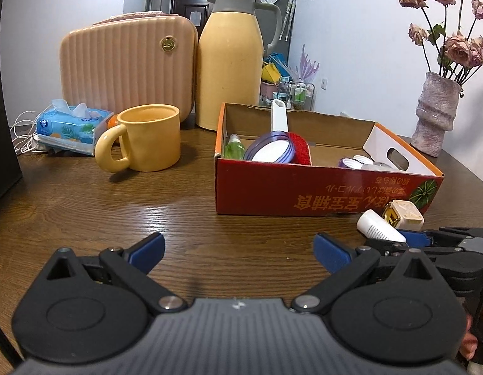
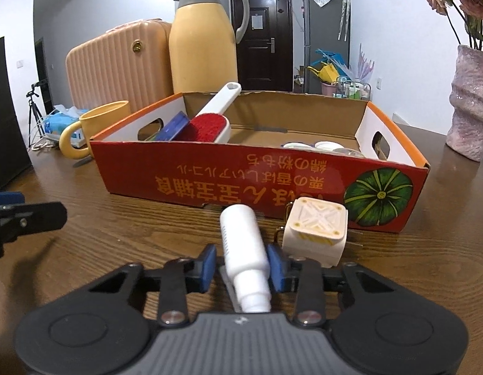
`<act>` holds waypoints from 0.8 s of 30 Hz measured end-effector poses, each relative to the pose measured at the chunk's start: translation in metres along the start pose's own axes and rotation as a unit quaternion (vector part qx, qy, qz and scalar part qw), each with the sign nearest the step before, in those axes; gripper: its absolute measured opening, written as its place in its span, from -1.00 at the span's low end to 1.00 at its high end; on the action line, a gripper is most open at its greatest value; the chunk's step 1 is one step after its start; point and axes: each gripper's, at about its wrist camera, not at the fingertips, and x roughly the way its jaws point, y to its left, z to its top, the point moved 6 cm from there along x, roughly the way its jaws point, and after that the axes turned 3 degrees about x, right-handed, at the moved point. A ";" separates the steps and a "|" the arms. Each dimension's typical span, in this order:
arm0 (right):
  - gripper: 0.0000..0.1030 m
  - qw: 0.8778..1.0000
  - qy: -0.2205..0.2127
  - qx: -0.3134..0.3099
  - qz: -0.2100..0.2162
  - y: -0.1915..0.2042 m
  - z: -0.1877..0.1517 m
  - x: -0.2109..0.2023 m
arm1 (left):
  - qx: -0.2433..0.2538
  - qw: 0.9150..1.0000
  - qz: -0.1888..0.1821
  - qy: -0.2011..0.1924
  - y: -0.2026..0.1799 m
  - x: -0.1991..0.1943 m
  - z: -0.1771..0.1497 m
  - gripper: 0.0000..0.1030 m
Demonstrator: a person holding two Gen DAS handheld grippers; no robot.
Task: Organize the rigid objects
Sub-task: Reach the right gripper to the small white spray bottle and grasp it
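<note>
the right gripper was closed on a small white bottle. its two blue pads pressed on the bottle's sides. the bottle lay on its side on the brown wooden table, with its narrow cap end toward the camera and its round end toward the red box. it was near the front of the table, just in front of the box's long red side.

just beside the bottle, on its right in the right wrist view, sat a little cream cube with a pattern on top. it was close to the green pumpkin picture on the box. i could not tell if the cube touched the box.

the left gripper was wide open, and nothing was between its blue pads. it hung over a bare part of the table, near the front edge.

inside the box were a white brush with a red pad, a round purple and white thing, a small green bottle and some white lids at the other end.

behind the box, toward the back edge of the table, stood a tall yellow jug and a pink ribbed case. a yellow mug sat in front of the case. a blue pack of tissues lay near the table's left edge. a pink vase with dried roses stood by the right edge.
</note>
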 end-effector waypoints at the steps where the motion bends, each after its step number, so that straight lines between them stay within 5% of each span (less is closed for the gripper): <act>1: -0.42 1.000 0.000 0.000 0.000 0.000 0.000 0.001 | 0.000 1.000 0.000 0.000 0.000 0.000 0.000 1.00; 24: -0.48 0.994 -0.113 0.006 0.006 -0.019 0.013 -0.062 | 0.003 1.000 0.009 -0.001 -0.006 0.004 -0.002 1.00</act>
